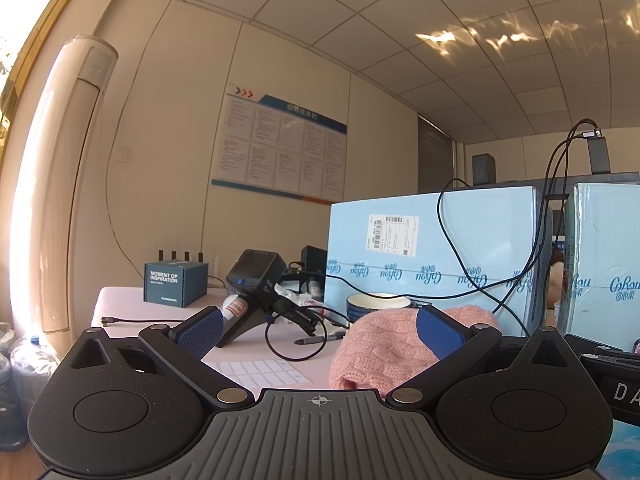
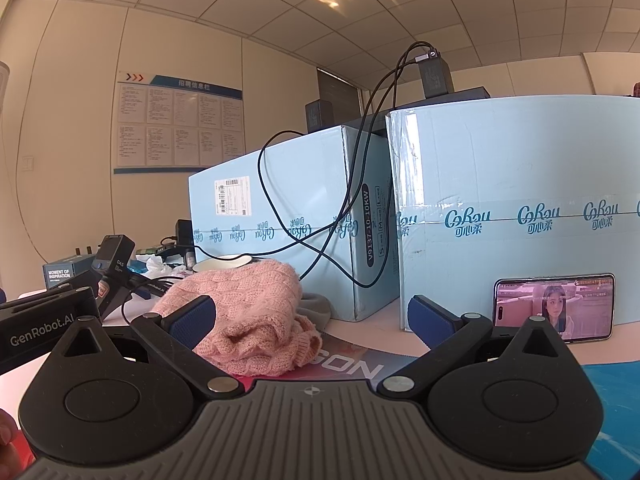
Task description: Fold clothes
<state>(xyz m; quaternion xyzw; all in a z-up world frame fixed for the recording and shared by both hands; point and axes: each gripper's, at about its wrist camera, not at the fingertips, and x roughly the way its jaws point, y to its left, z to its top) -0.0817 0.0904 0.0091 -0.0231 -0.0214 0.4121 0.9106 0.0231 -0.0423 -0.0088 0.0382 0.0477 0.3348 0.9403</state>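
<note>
Now, going left to right: the left gripper (image 1: pixel 320 334) has its jaws spread wide, gripping nothing; a pink knit sweater (image 2: pixel 244 316) lies bunched on the table (image 1: pixel 120 304) before pale blue boxes (image 2: pixel 280 216); the right gripper (image 2: pixel 312 318) likewise gapes, with a phone (image 2: pixel 554 306) propped beyond

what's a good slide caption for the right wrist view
Open right gripper facing a crumpled pink sweater before blue boxes.
</note>
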